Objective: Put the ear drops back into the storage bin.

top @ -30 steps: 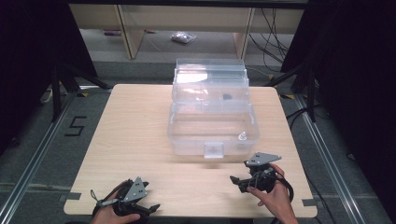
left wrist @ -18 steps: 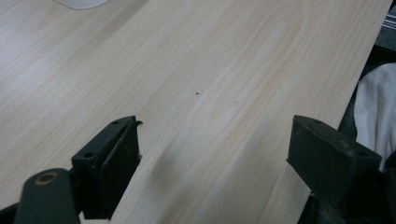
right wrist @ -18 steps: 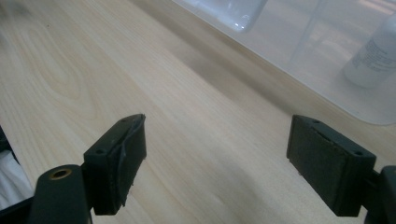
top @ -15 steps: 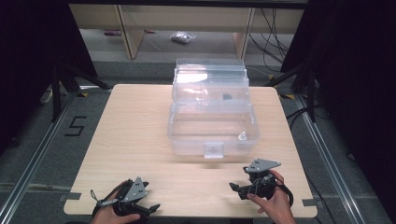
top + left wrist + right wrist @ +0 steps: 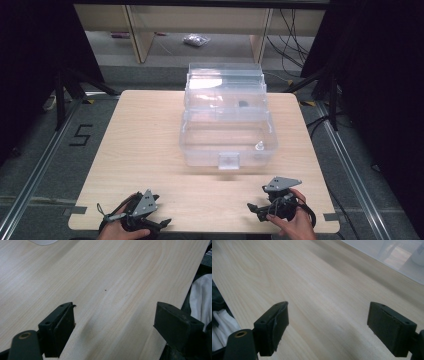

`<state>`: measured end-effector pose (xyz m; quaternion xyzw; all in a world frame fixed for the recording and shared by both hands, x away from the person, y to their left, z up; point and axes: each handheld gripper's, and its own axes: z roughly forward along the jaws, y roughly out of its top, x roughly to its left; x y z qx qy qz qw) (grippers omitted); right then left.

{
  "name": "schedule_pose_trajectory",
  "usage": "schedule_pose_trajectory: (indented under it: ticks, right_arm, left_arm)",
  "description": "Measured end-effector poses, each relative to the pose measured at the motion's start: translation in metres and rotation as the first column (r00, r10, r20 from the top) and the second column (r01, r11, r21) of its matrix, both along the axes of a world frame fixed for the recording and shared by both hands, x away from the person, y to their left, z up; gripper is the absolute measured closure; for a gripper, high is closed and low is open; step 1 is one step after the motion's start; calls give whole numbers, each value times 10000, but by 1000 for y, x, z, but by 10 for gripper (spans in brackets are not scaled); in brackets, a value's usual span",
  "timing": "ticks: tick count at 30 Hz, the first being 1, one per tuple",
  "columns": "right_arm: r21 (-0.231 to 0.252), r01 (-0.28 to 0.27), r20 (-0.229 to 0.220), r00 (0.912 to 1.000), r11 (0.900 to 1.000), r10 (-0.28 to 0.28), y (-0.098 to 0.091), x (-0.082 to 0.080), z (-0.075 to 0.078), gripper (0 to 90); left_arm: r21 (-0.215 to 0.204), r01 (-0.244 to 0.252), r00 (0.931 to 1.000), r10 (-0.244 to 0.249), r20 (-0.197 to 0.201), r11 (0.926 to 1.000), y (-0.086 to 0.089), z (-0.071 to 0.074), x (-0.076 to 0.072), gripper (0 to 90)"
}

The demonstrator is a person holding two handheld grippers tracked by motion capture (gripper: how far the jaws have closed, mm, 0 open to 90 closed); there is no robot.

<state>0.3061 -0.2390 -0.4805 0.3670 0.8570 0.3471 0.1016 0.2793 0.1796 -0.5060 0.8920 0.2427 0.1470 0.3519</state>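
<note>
Item: clear plastic storage box (image 5: 227, 122), stepped in tiers, standing on the far half of a pale wood-grain table (image 5: 145, 130), well apart from both grippers; a front latch tab (image 5: 228, 161) is seen at its near wall, a small white piece (image 5: 259, 146) inside its lower tray at the right, and a small dark piece (image 5: 242, 104) in an upper tier. No brand or label can be read on the box. Writing: a black "5" (image 5: 80, 135) is marked on the floor left of the table. Left gripper (image 5: 159, 223): held at the near left edge of the table; in the left gripper view (image 5: 113, 325) its jaws are spread wide over bare wood, nothing between them, and a tiny dark speck (image 5: 105, 290) on the board is shown, which cannot be made out from above. Right gripper (image 5: 253, 208): held at the near right edge; in the right gripper view (image 5: 327, 327) the jaws, which have just been opening, are spread wide with nothing between them, and the clear wall of the box (image 5: 387, 257) is seen at the upper right. White cloth (image 5: 200, 300) at the table edge is recorded in both gripper views. Shelving and a small bag (image 5: 195, 40) on the floor beyond are recorded from the high view.
</note>
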Motion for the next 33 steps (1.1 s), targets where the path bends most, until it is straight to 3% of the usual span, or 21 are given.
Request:
schedule_pose_trajectory:
  ticks: [1,2,11,12,14,16,19,20,27,33]
  right_arm:
    - [48,176,-210,9996,9998,-175,1,-3,-1,180]
    - [-13,-24,55,10000,10000,24,0,-2,-2,177]
    - [-297,-74,-355,9993,9995,64,-1,-10,-3,172]
    - [-191,-132,-35,9999,9997,131,-1,-10,-6,172]
    - [-317,-153,-298,9995,9994,144,-1,-11,-6,172]
    - [-361,-488,-161,9987,9982,482,-3,-11,-8,170]
    - [-293,-274,-310,9992,9992,265,-3,-15,-9,168]
    - [-374,-383,-157,9992,9986,378,-4,-14,-10,168]
    - [-552,-535,-389,9979,9970,514,-5,-15,-9,168]
    - [-580,-238,-418,9989,9980,214,-4,-17,-10,168]
  left_arm:
    - [1,-2,10000,2,7,10000,0,0,0,164]
    - [0,-5,10000,5,2,10000,0,0,0,163]
    - [-11,-20,10000,20,23,10000,0,0,0,164]
    - [-8,-16,10000,16,35,10000,0,0,0,164]
    - [-60,-68,10000,67,-12,10000,0,-1,0,164]
    - [-96,-133,9999,132,-81,9999,0,-1,-1,164]
    - [1,-5,10000,5,33,10000,0,0,0,164]
    - [7,9,10000,-9,48,10000,0,0,0,164]
    - [11,4,10000,-4,40,10000,0,0,0,164]
    - [13,6,10000,-6,47,10000,0,0,0,163]
